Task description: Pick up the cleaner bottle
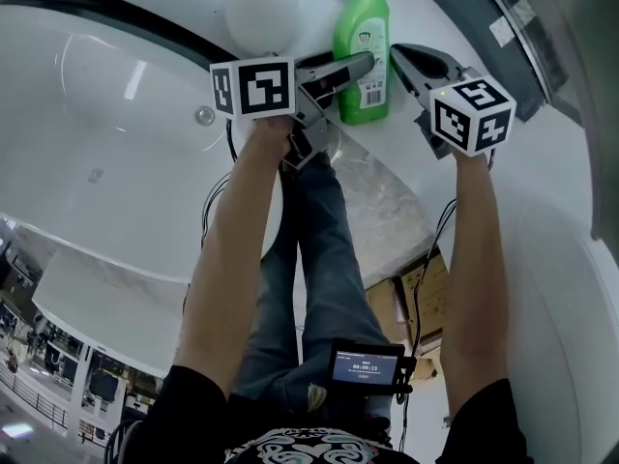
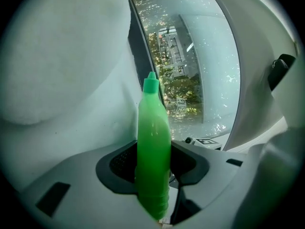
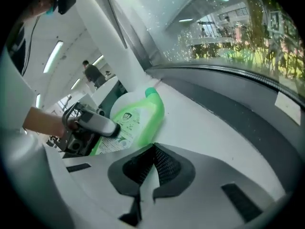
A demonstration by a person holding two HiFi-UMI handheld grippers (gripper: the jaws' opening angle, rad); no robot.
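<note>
A green cleaner bottle [image 1: 363, 37] with a white label stands on the white ledge [image 1: 426, 191] of a bathtub. My left gripper [image 1: 360, 68] reaches in from the left, one finger across the bottle's front. In the left gripper view the bottle [image 2: 153, 142] fills the gap of the left gripper [image 2: 153, 175], and both dark pads press on its sides. My right gripper [image 1: 398, 54] hangs just right of the bottle, apart from it. The right gripper view shows the right gripper [image 3: 153, 151] with pads together and nothing between them; the bottle [image 3: 138, 116] and the left gripper [image 3: 95, 123] lie beyond.
A white round ball [image 1: 261, 8] sits on the ledge left of the bottle. The white tub basin [image 1: 116, 114] with a metal fitting [image 1: 203, 116] lies to the left. A dark sill and a glass window [image 3: 228, 37] run behind. The person's legs [image 1: 319, 249] are below.
</note>
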